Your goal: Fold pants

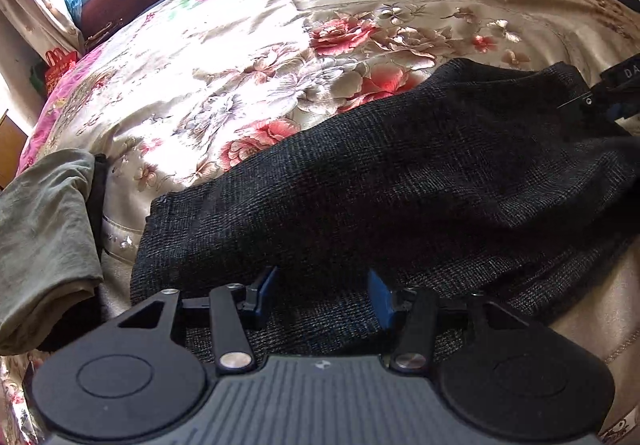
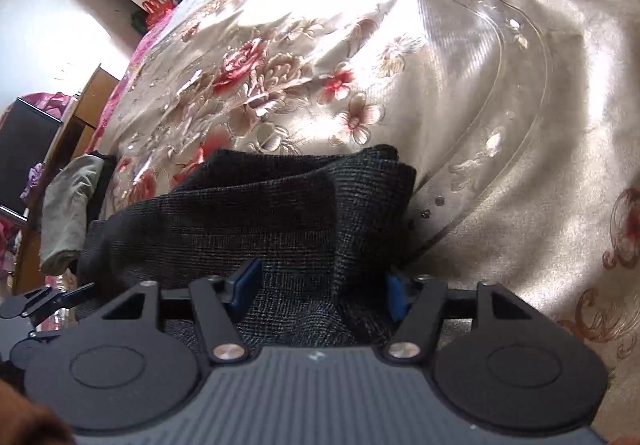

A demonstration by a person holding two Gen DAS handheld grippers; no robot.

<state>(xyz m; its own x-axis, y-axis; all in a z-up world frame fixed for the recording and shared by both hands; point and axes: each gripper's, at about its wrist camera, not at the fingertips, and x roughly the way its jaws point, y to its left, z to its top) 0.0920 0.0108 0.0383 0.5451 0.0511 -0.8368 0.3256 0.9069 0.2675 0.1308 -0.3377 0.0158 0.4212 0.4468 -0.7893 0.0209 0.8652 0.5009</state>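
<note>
Dark checked pants [image 1: 360, 181] lie on the flowered bedspread [image 1: 248, 57], already doubled over at least once, w/ stacked layers showing at the far right end in the right wrist view. Long axis runs left-right across both cams: one end near the grey-green garment [image 1: 44, 229] at the left edge of the bed, the other by the right gripper [image 2: 320, 293]. Left gripper [image 1: 322, 297] sits at the near edge of the cloth, jaws apart, fabric below and between the blue pads, not pinched as far as I can see. Right gripper same story: jaws wide, straddling a raised fold of the pants [image 2: 256, 213], not clamped. Right one also shows at the far right of the left cam, at that end of the bundle. So each gripper is nearest its own end; the pants lie straight ahead of and under both. Judgement: next fold prob goes along the long axis, one end carried over to the other.
</note>
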